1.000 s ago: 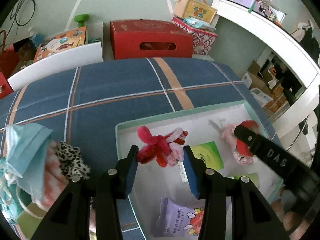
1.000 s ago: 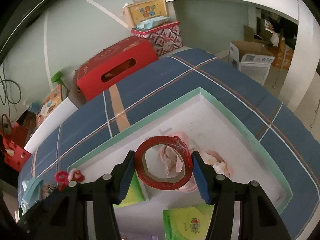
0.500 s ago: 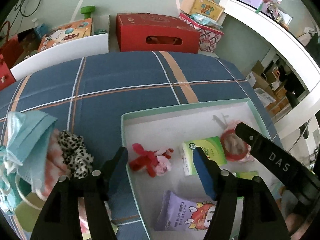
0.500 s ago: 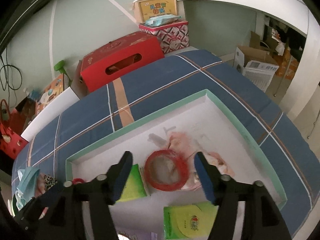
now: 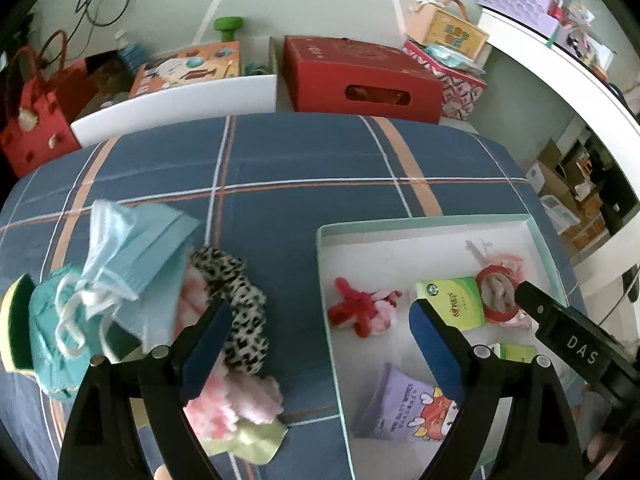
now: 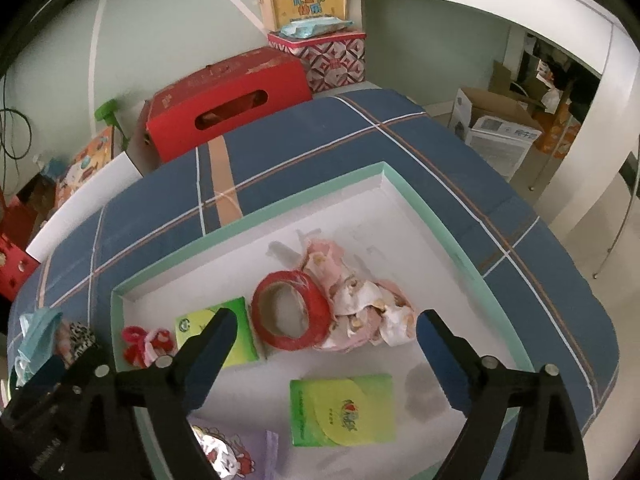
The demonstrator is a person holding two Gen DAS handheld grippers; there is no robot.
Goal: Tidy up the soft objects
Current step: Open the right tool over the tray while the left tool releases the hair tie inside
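1. Releasing is the step in hand: the left gripper (image 5: pixel 320 330) stands wide and empty, its jaws having just been opening, and the red-and-pink fuzzy scrunchie (image 5: pixel 362 312) lies free on the floor of the shallow white tray with the mint-green rim (image 5: pixel 424 220), at its near-left corner.
2. Over on the other side, the right gripper (image 6: pixel 322 342) is just as wide, jaws also just opened, nothing between them; the red roll of tape (image 6: pixel 290 310) rests flat in the tray's middle, touching the crumpled pink printed cloth (image 6: pixel 360 300) to its right.
3. Already in the tray: a green tissue pack (image 6: pixel 218 332) just left of the tape, a second green tissue pack (image 6: pixel 342 410) nearer, and a purple cartoon-printed packet (image 5: pixel 400 404) at the near edge.
4. Left of the tray, on the blue plaid tablecloth (image 5: pixel 300 160), a pile waits: a light-blue face mask (image 5: pixel 136 248), a leopard-print scrunchie (image 5: pixel 240 304), a pink fluffy cloth (image 5: pixel 236 400) and a teal fabric piece (image 5: pixel 52 340).
5. Next, by the look of it, the left gripper should swing over that pile; the leopard scrunchie lies right by its left finger, but tangled items call for a clean, single pick.
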